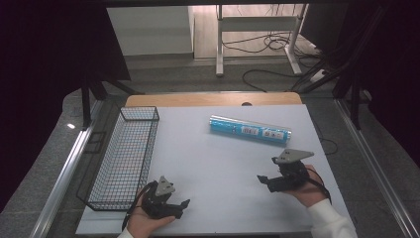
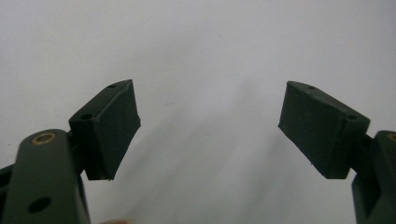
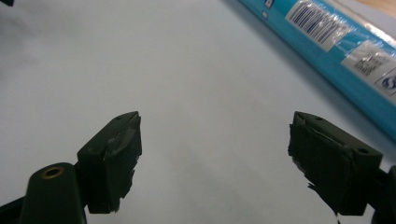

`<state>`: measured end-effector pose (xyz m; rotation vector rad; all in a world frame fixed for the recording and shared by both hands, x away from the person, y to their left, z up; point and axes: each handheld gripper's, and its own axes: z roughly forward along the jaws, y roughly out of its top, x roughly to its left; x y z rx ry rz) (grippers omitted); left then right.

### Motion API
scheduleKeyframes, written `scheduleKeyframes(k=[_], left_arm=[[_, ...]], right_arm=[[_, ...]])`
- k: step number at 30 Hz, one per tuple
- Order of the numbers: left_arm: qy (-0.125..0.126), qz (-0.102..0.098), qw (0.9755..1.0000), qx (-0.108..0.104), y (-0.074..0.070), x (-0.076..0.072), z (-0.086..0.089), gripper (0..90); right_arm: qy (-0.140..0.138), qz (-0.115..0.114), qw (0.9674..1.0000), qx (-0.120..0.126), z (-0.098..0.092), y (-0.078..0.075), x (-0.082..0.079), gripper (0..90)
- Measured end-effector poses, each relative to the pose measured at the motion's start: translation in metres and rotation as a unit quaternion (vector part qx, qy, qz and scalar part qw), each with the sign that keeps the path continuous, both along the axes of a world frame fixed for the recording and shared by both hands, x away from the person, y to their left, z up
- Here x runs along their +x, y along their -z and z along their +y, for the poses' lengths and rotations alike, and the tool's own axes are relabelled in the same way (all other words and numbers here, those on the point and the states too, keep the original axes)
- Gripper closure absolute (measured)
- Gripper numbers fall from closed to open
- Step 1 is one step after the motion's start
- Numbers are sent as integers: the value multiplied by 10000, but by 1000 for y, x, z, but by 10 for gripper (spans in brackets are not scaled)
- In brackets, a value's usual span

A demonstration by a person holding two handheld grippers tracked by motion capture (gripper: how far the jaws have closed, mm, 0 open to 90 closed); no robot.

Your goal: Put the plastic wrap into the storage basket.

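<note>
High view: blue roll [image 1: 249, 130] beyond right tool [image 1: 264, 181], apart.

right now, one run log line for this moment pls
left gripper: open, empty | right gripper: open, empty | blue roll: lying on table | wire basket: left edge, empty

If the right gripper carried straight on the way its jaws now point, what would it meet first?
Probably only the bare white table top. The right gripper stands open, and the blue plastic-wrapped roll lies off to one side of its line, though depth is hard to judge.
</note>
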<state>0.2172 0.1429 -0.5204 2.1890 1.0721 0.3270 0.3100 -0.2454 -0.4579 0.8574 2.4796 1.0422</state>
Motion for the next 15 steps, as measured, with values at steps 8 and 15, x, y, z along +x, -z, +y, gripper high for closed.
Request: scheduleKeyframes(k=[8,15], left_arm=[[34,23,10000,-5,0,-1,0,198],[84,54,9999,34,1,-1,0,198]], right_arm=[[-72,-83,9989,-466,9,-12,45,202],[-8,13,9983,-576,18,-14,76,187]])
